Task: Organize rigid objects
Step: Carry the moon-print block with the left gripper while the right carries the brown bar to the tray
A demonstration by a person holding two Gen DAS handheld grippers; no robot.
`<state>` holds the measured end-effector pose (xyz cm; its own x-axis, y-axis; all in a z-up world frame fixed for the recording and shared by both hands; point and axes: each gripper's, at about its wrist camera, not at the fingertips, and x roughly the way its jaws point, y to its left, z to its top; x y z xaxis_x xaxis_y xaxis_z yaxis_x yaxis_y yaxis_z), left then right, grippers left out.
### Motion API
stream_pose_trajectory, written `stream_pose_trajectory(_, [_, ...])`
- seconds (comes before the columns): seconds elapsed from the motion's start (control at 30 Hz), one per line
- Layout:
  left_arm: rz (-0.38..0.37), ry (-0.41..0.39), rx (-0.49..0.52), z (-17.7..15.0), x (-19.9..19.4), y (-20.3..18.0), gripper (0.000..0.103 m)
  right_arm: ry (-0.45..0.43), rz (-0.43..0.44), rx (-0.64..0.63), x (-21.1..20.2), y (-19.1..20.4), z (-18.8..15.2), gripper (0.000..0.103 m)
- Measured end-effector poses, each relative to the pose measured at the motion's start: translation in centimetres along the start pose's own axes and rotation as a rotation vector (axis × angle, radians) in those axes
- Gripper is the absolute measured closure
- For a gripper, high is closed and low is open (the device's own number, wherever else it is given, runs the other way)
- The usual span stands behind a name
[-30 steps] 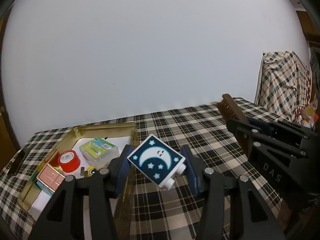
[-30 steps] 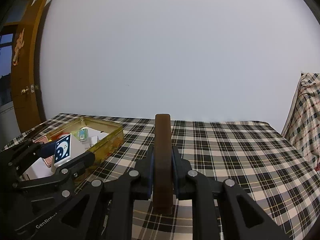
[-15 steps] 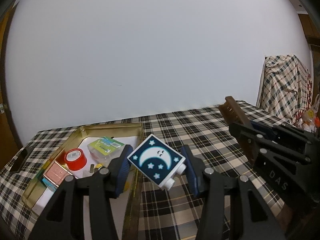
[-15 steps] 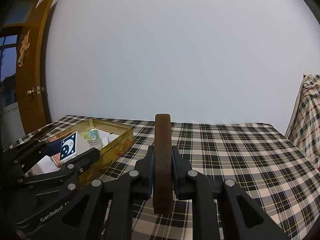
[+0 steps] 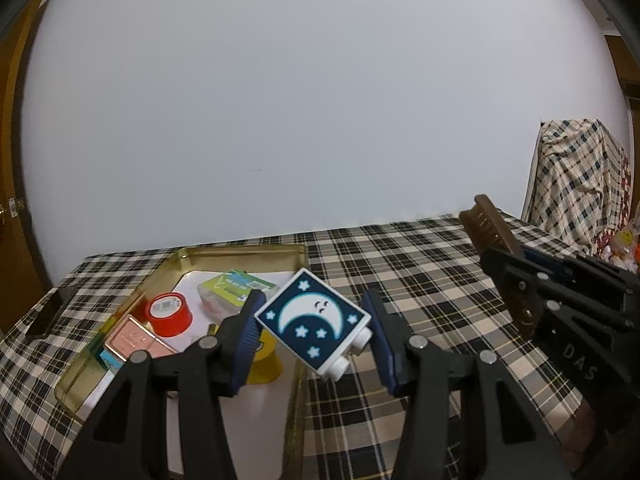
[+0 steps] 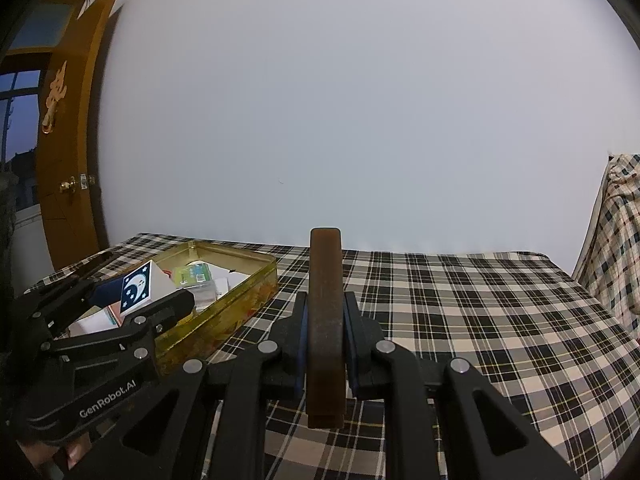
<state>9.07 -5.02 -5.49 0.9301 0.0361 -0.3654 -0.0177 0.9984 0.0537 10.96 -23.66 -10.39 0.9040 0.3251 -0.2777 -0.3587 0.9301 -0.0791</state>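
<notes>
Plaid-covered desk against a bare white wall: left gripper has its fingers clamped on the moon block, held tilted in the air just over the gold tin near its right rim, while the right gripper fingers are clenched on the brown brush, held up above the cloth, well right of the tin. Tin already holds red tape, a green box and a pink case, so I'd call it mostly sorted, with block and brush left to drop in. Wooden door at left, plaid-draped furniture at right.
</notes>
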Motion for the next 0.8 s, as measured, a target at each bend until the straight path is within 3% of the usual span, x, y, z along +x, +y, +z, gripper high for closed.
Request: stream_pose_trajectory(0.8, [0.055,-0.016,-0.034,-0.2,-0.6,2.4,0.054,-0.014,0.058,-0.021,-0.1,2.5,0.2,0.086])
